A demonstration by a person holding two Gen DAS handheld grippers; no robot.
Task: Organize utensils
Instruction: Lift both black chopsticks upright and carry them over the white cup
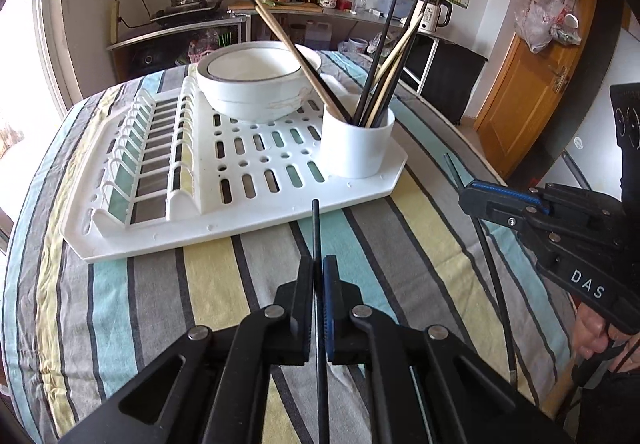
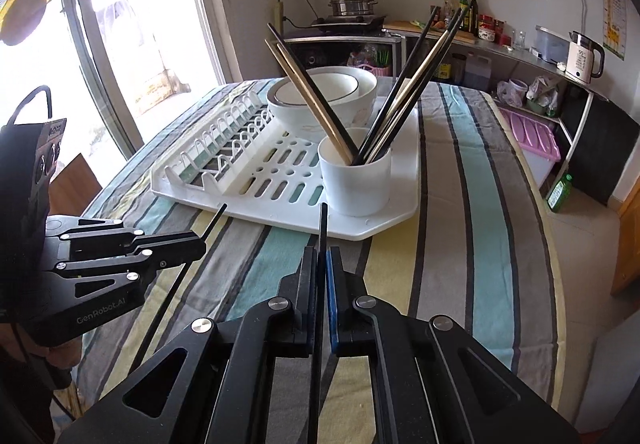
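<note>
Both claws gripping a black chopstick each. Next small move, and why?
Probably carry the left claw and its black chopstick over the white holder cup and lower it in: the cup on the drying rack already holds the other chopsticks.

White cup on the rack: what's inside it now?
The white cup holds several black and wooden chopsticks, leaning apart. Its wall hides their lower ends and the bottom.

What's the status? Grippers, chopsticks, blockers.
Left gripper shut on a black chopstick. Right gripper shut on another. Cup on rack already crowded. Path clear.
</note>
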